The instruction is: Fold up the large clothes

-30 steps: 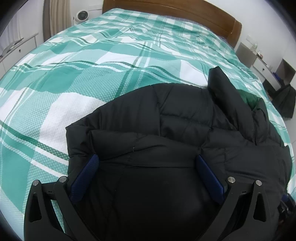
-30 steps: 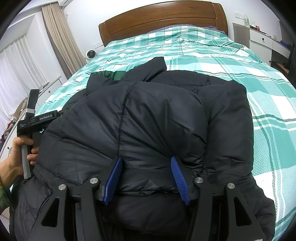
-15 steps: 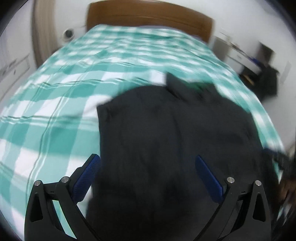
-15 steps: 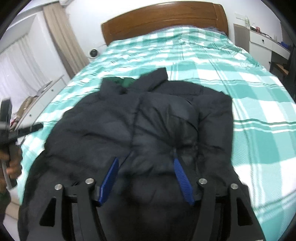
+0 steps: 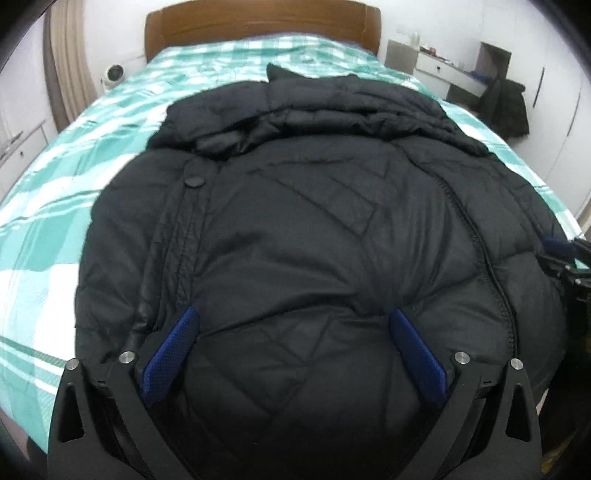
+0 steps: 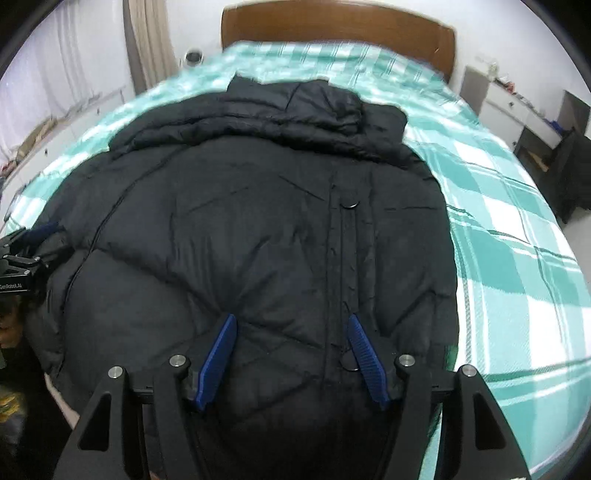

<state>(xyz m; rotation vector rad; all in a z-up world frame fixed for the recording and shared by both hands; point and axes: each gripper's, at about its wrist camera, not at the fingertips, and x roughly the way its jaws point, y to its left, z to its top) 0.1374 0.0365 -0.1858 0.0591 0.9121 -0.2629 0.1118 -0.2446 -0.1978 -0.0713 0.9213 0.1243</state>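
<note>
A large black puffer jacket (image 5: 314, 206) lies on the bed, its near half folded up over the far half, hood at the far end; it also fills the right wrist view (image 6: 258, 229). My left gripper (image 5: 295, 325) is open, its blue pads wide apart just above the jacket's near fold. My right gripper (image 6: 291, 328) is open over the same near fold, with puffy fabric between the pads but not pinched. The right gripper shows at the right edge of the left wrist view (image 5: 569, 258); the left gripper shows at the left edge of the right wrist view (image 6: 18, 254).
The bed (image 5: 55, 206) has a green and white plaid cover and a wooden headboard (image 5: 258, 22). A white desk and dark chair (image 6: 569, 162) stand to the right. Curtains and a low cabinet (image 6: 55, 122) are on the left.
Both grippers pulled back towards the foot of the bed and turned to face the headboard. The jacket now lies folded over itself, front placket and snap on top.
</note>
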